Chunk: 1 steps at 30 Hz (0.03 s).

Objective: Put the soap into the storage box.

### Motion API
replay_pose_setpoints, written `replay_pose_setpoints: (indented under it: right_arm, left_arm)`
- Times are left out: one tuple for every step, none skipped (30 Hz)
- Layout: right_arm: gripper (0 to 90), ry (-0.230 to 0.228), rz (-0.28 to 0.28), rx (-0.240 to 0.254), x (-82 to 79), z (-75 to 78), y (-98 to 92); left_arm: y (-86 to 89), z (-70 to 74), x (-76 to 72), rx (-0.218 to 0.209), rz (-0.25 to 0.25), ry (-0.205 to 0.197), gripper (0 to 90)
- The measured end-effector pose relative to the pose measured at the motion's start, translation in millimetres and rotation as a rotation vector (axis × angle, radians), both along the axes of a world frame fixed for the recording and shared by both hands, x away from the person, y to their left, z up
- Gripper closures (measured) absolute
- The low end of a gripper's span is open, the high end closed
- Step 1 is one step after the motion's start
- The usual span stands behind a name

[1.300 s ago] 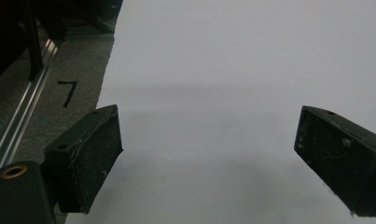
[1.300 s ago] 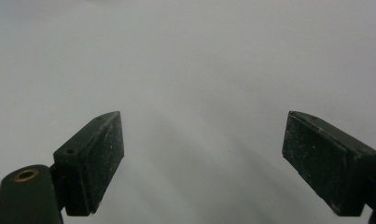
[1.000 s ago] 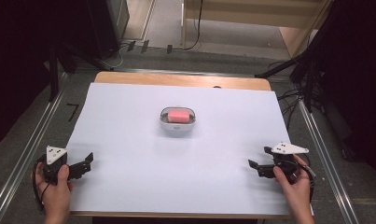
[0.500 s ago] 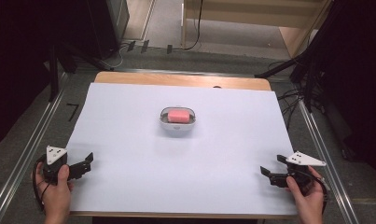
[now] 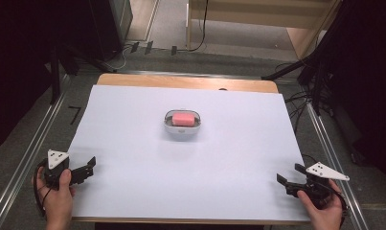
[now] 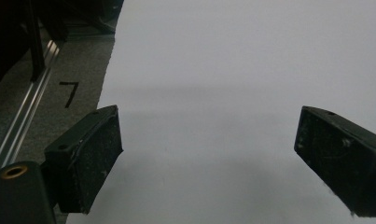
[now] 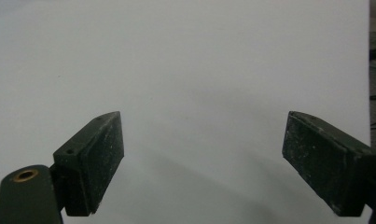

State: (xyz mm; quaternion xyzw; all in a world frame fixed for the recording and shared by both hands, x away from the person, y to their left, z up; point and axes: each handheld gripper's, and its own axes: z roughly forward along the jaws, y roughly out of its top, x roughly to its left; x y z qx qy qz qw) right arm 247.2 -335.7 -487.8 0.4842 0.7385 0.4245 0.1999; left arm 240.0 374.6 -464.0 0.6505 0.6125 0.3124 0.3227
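- While we hold both claws wide and empty at the desk's near corners, left claw and right claw, nothing looks begun.
- Well apart from both, the pink block lies in its bowl mid-desk, untouched; reaching and grasping remain.

High view from above the near side, looking forward and down on the flat white paper-covered table, both gripper views low and close, facing across that same white top
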Motion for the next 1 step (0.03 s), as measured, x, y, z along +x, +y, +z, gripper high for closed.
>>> replay_pose_setpoints:
  right_arm:
    - [13.8, 0.001, -0.005, 0.012, 0.0, 0.2, 0.3]
  left_arm:
    - [-0.1, 0.0, 0.0, 0.000, -0.001, 0.000, 8.0]
